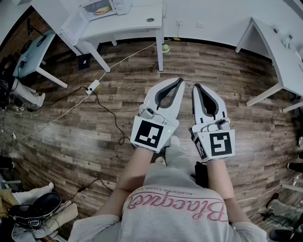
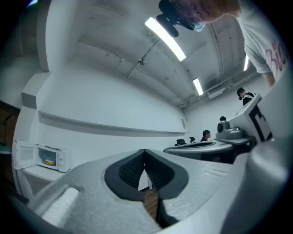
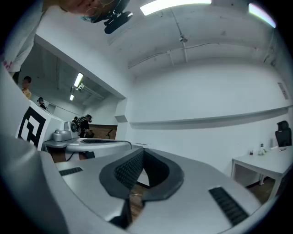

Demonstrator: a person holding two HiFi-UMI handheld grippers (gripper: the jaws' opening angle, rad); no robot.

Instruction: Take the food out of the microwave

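The white microwave (image 1: 113, 5) stands far off on a white table (image 1: 137, 21) at the top left of the head view, its door swung open. A yellow-orange food item (image 1: 101, 9) lies inside it. The left gripper view shows the same microwave (image 2: 56, 157) small at the left, with the food (image 2: 47, 161) on its floor. My left gripper (image 1: 179, 81) and right gripper (image 1: 195, 86) are held side by side at waist height over the wooden floor, well short of the table. Both are shut and hold nothing; their tips meet in the left gripper (image 2: 144, 151) and right gripper (image 3: 143, 151) views.
A second white table (image 1: 279, 52) stands at the right and a small blue-topped one (image 1: 33, 54) at the left. Cables and a power strip (image 1: 93, 86) cross the floor between me and the microwave. A green ball (image 1: 165, 47) lies by the table leg. Shoes (image 1: 38, 208) sit at the lower left.
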